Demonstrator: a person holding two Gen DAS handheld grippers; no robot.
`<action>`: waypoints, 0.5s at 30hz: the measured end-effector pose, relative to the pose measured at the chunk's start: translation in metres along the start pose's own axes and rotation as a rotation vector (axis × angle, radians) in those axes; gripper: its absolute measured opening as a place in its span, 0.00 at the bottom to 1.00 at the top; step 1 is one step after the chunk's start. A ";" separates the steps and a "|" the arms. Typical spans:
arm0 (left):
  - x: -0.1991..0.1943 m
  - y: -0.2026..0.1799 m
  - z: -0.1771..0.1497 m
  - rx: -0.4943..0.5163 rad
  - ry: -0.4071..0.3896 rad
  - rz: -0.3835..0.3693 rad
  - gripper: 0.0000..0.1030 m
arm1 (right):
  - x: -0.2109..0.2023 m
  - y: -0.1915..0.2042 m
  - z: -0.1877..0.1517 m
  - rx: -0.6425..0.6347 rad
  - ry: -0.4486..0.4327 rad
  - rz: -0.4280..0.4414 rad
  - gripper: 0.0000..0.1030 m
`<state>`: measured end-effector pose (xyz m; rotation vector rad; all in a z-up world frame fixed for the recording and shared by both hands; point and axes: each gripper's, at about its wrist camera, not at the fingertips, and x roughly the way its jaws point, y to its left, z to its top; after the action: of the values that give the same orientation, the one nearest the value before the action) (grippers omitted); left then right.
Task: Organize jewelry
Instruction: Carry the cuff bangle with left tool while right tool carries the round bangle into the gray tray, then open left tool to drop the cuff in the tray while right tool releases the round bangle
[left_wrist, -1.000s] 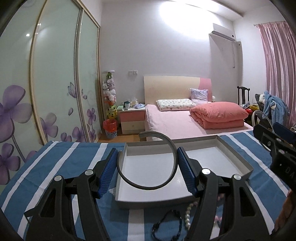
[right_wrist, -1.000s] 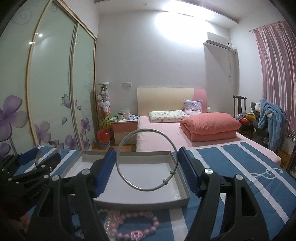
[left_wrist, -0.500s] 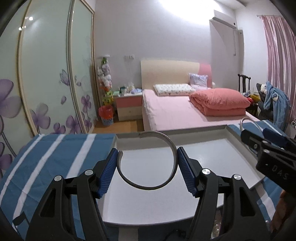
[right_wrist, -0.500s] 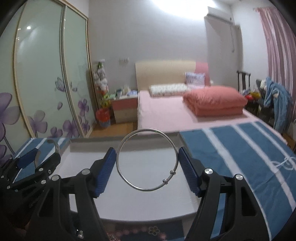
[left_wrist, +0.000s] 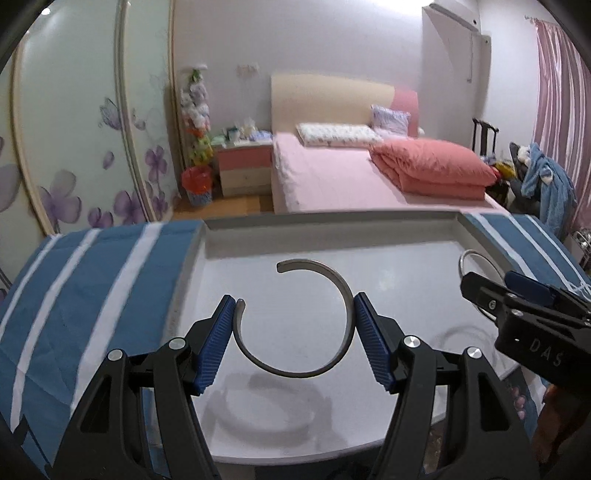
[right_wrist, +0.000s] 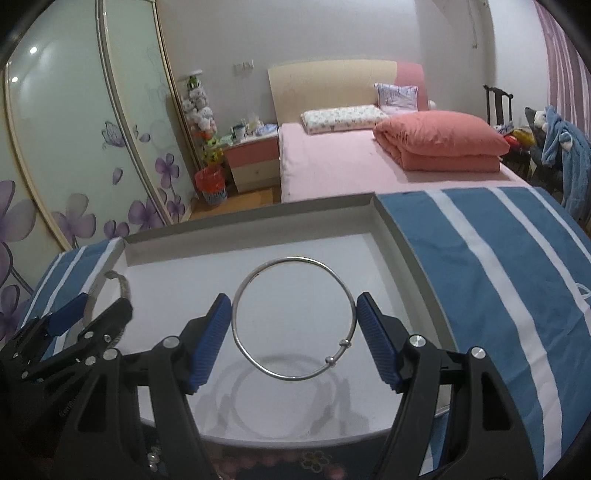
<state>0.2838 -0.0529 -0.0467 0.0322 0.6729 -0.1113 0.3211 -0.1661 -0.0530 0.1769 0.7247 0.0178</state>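
My left gripper (left_wrist: 294, 320) is shut on an open grey cuff bangle (left_wrist: 334, 352) and holds it just above the floor of a shallow white tray (left_wrist: 332, 225). My right gripper (right_wrist: 294, 321) is shut on a thin silver bangle (right_wrist: 243, 295) with two small beads, held above the same tray (right_wrist: 251, 221). Each bangle casts a shadow on the tray floor below it. The right gripper (left_wrist: 517, 310) shows at the right of the left wrist view; the left gripper (right_wrist: 74, 332) shows at the left of the right wrist view.
The tray lies on a blue cloth with white stripes (right_wrist: 498, 266). A pink bead bracelet (right_wrist: 295, 461) lies on the cloth just before the tray's near edge. A pink bed (left_wrist: 351, 177) and floral wardrobe doors (left_wrist: 74, 147) stand behind.
Both grippers have moved forward and down over the tray, each still holding its bangle. The loose bracelets on the cloth have slipped almost out of view below.
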 end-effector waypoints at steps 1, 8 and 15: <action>0.003 0.001 0.000 -0.005 0.020 -0.008 0.64 | 0.003 0.000 -0.001 0.002 0.023 0.008 0.67; -0.009 0.013 0.007 -0.043 -0.005 -0.031 0.72 | -0.014 -0.011 -0.001 0.041 0.000 0.012 0.73; -0.038 0.033 0.017 -0.107 -0.061 -0.002 0.72 | -0.048 -0.022 0.006 0.073 -0.059 0.010 0.73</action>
<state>0.2686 -0.0173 -0.0096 -0.0748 0.6167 -0.0779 0.2879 -0.1925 -0.0208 0.2495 0.6663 -0.0044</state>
